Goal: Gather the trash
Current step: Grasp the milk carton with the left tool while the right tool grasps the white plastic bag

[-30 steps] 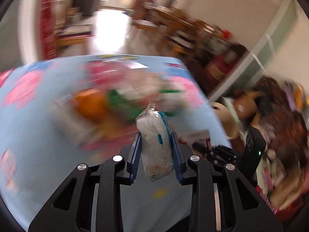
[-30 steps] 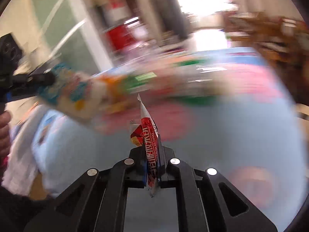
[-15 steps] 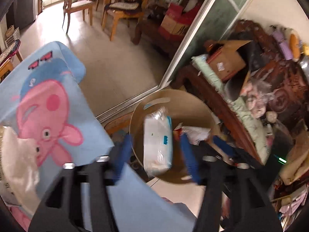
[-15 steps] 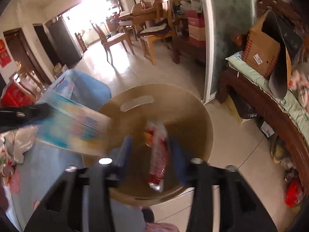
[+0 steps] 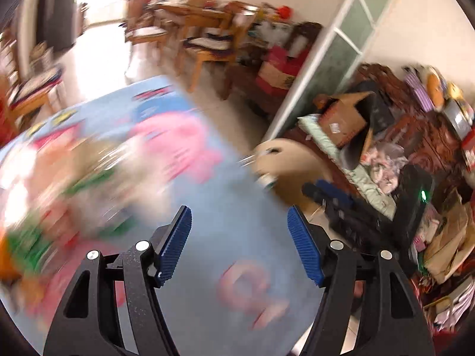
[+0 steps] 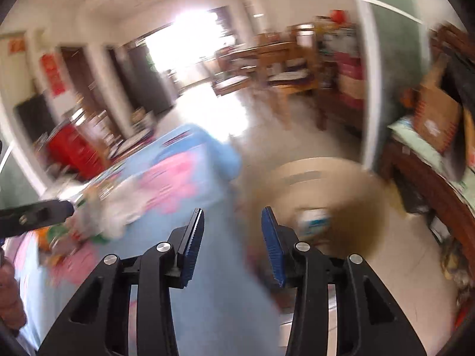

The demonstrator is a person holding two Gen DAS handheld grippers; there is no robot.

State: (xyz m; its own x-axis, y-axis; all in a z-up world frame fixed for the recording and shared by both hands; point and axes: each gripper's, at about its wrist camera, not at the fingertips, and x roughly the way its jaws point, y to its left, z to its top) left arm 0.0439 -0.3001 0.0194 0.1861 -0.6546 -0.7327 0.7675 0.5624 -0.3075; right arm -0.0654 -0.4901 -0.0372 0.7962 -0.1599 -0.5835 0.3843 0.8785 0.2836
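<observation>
My left gripper (image 5: 239,216) is open and empty above the blue cartoon tablecloth (image 5: 225,237). A blurred pile of trash wrappers (image 5: 68,178) lies on the cloth to its left. My right gripper (image 6: 233,218) is open and empty at the table's right edge, beside the round tan bin (image 6: 335,195) on the floor. Packets lie inside the bin (image 6: 314,219). The bin also shows in the left wrist view (image 5: 291,163), with the right gripper (image 5: 332,198) near it. The left gripper shows at the left of the right wrist view (image 6: 38,213), near the wrapper pile (image 6: 98,216).
A wooden bench with a cardboard box (image 5: 344,121) and clutter stands right of the bin. Wooden chairs and a table (image 6: 279,59) stand further back on the tiled floor. A glass partition frame (image 5: 320,59) rises behind the bin.
Both grippers have opened and let their packets drop into the bin. Both have swung back left from over the bin toward the table.
</observation>
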